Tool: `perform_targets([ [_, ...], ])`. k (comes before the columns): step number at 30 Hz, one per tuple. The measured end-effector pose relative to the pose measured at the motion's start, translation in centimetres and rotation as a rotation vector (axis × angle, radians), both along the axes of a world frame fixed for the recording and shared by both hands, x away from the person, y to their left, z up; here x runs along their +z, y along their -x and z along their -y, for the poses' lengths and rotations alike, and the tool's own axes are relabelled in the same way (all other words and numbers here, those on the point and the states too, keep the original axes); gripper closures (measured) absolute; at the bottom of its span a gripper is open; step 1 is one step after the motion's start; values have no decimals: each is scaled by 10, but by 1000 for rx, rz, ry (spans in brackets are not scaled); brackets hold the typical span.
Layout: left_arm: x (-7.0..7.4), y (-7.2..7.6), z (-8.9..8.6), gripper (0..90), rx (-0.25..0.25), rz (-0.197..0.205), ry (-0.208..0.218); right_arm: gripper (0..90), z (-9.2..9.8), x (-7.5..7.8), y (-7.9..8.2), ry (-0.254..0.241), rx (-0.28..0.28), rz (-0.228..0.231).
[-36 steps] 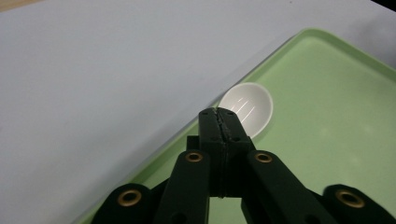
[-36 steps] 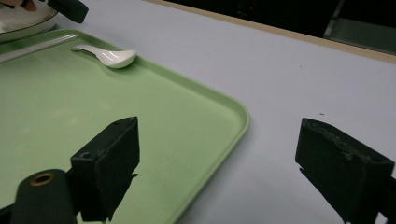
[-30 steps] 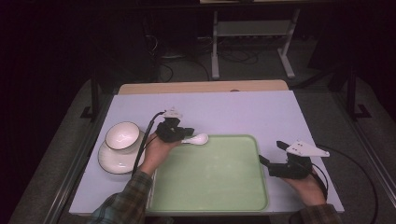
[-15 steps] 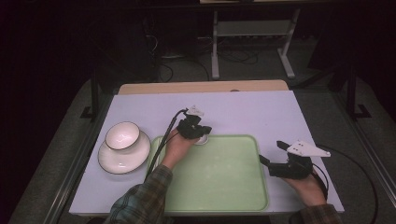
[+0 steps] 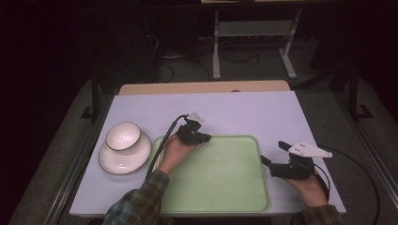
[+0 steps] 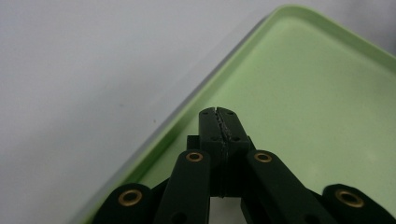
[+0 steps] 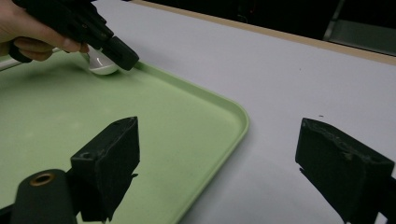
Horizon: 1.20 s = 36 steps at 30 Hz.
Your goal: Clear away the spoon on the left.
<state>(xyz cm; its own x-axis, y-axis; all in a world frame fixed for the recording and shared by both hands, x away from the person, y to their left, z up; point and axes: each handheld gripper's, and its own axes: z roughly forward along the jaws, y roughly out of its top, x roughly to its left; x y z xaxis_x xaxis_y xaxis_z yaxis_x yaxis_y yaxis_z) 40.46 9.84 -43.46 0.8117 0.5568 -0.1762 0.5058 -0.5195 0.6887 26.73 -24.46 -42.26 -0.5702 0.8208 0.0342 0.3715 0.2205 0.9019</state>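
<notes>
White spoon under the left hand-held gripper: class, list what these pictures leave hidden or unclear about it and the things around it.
- White spoon: in the right gripper view the left hand-held gripper and the hand cover most of it; whether it rests on the green tray is unclear.
- High view: the spoon is too small, hidden beneath the gripper.
- Left gripper view: the jaws stand shut, with no spoon visible between them.
- Bowl on the plate: contents unreadable.

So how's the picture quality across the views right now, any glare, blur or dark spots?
High view: dim, room black behind the table, detail soft. Left gripper view: jaws sharp, tray soft, no glare. Right gripper view: evenly lit, near jaws blurred, spoon shows a small highlight.
</notes>
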Motion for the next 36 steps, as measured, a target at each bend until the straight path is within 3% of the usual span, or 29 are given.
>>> perform_targets([
  [19,0,32,-28,900,-36,-27,-14,130,0,0,0,3,-3,1],
  [27,1,45,-44,900,-54,-43,-39,130,0,0,0,5,-4,2],
  [36,2,57,-66,900,-39,-50,-67,130,0,0,0,6,-5,2],
])
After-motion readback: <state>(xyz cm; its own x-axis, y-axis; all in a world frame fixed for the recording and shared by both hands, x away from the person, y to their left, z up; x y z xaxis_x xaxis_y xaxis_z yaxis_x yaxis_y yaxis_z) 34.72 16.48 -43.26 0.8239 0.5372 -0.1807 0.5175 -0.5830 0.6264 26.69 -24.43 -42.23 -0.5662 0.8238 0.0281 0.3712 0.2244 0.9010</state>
